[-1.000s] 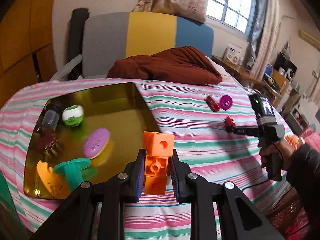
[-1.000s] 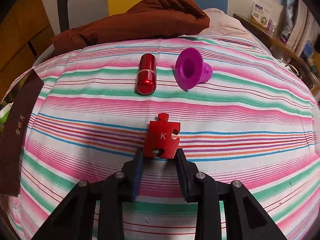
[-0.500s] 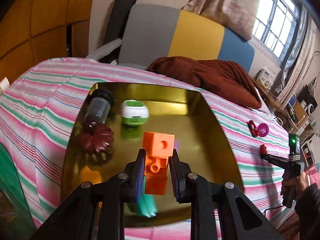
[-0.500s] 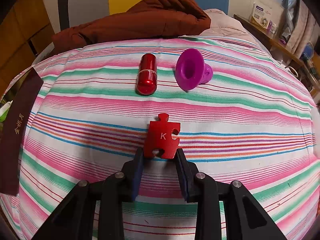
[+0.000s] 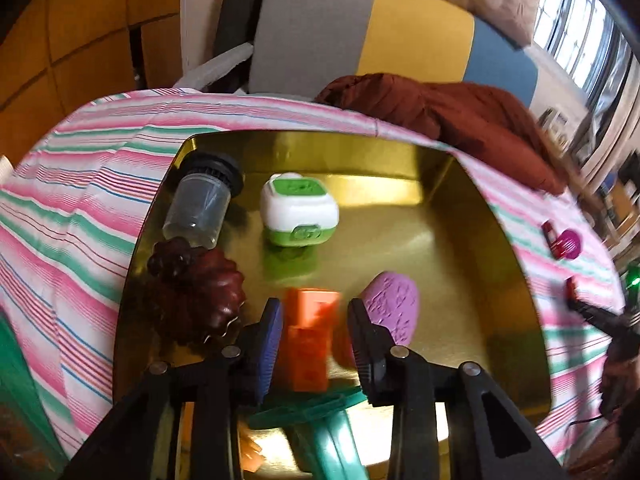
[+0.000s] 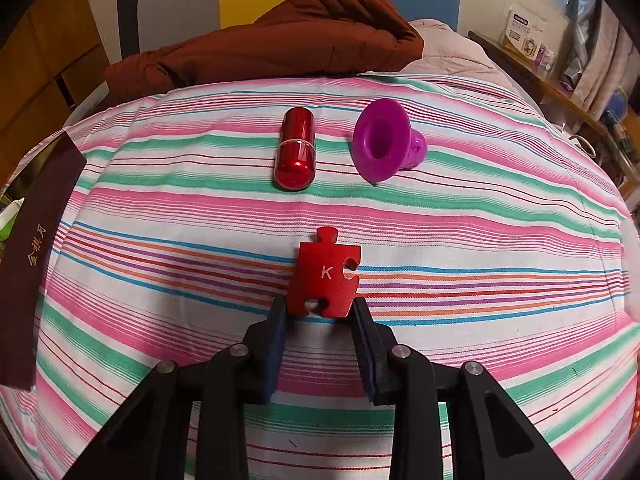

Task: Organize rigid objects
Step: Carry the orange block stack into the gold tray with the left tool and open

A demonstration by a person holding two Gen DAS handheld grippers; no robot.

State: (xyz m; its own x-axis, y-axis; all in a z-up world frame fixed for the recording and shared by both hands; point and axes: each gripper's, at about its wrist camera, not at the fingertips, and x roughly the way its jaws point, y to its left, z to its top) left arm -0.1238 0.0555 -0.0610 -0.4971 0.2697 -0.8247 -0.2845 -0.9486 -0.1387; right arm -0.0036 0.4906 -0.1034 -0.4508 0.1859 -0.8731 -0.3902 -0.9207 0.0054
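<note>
Left hand-held gripper (image 5: 314,334) has just spread apart over the gold tray (image 5: 460,168), dropping the orange block (image 5: 310,336) in; right hand-held gripper (image 6: 320,318) still clenched on red puzzle piece (image 6: 327,276), next to deliver.

Left wrist view hovers close above the gold tray (image 5: 400,152) — both views share the striped cloth (image 6: 440,216).

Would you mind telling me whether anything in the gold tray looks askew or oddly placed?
Yes: the clear plastic jar with the black lid lies tipped on its side in the gold metal tray's far-left corner. The white-and-green box sits flat. Nothing looks spilled or broken.
</note>
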